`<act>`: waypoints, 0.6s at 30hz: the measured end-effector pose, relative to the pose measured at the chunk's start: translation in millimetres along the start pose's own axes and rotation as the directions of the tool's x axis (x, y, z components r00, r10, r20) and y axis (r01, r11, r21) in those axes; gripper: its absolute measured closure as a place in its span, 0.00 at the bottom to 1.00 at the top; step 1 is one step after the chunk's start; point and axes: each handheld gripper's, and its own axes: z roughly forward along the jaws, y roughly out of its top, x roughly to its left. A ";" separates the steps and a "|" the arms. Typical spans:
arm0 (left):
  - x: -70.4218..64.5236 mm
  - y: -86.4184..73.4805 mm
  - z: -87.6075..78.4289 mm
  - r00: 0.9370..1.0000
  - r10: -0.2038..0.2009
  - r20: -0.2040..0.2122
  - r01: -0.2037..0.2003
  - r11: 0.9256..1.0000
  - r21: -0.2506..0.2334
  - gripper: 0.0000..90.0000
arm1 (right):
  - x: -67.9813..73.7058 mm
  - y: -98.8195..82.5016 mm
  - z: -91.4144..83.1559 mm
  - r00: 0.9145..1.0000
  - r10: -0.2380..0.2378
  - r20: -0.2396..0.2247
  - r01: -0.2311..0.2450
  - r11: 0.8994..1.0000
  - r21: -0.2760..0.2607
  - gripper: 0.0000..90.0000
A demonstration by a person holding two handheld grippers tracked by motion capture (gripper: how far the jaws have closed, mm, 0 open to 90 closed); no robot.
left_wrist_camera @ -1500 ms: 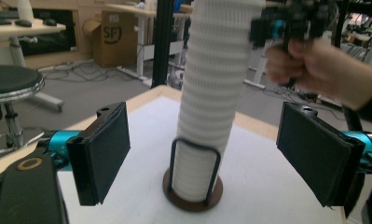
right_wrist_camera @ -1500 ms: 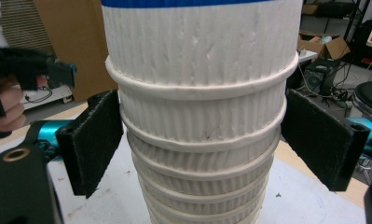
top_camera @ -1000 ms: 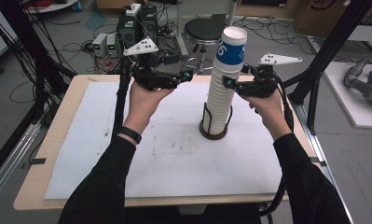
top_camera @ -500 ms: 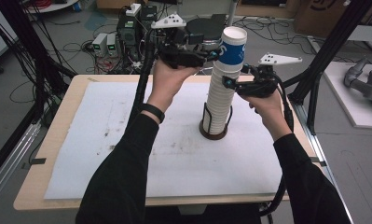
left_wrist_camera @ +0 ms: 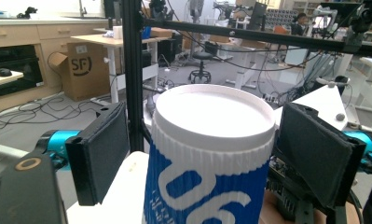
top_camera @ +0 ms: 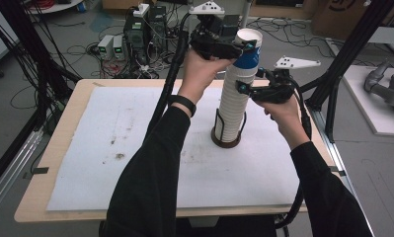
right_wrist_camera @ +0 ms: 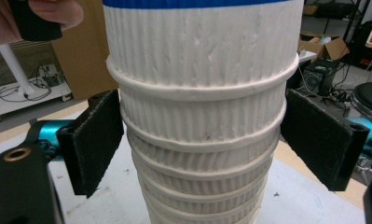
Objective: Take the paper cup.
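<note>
White ribbed paper is the story, a tall stack of cups (top_camera: 234, 98) rising from a dark ringed holder (top_camera: 227, 139) that sits on the white mat (top_camera: 110, 148), right of the middle of the desk (top_camera: 81, 86) and nearer its far edge than the near one. Up top sits the blue-banded cup (top_camera: 247, 52), its white rim (left_wrist_camera: 215, 112) wide and clean in the left gripper view. The left tool (top_camera: 236, 47) is up at that top cup, jaws flanking it on either side; in the left gripper view the black pads (left_wrist_camera: 102, 154) stand off the cup wall with a gap on both sides, so this tool is released, nothing pinched. Lower down, the right tool (top_camera: 244, 89) straddles the white ribbed stack just beneath the blue band. In the right gripper view its pads (right_wrist_camera: 95, 140) sit right at the cup walls, the left one just about meeting the ribs, the right one close beside them; whether it presses or merely brackets the stack I cannot tell. Both forearms come in over the near edge, dark sleeves, a black band on the left wrist (top_camera: 182, 103). The stack stands upright with a slight lean.
</note>
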 end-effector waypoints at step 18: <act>1.3 1.6 2.8 0.999 -0.016 0.028 0.017 1.000 -0.005 0.33 | 0.1 -0.1 -0.1 1.000 -0.002 0.001 0.002 1.000 0.001 0.16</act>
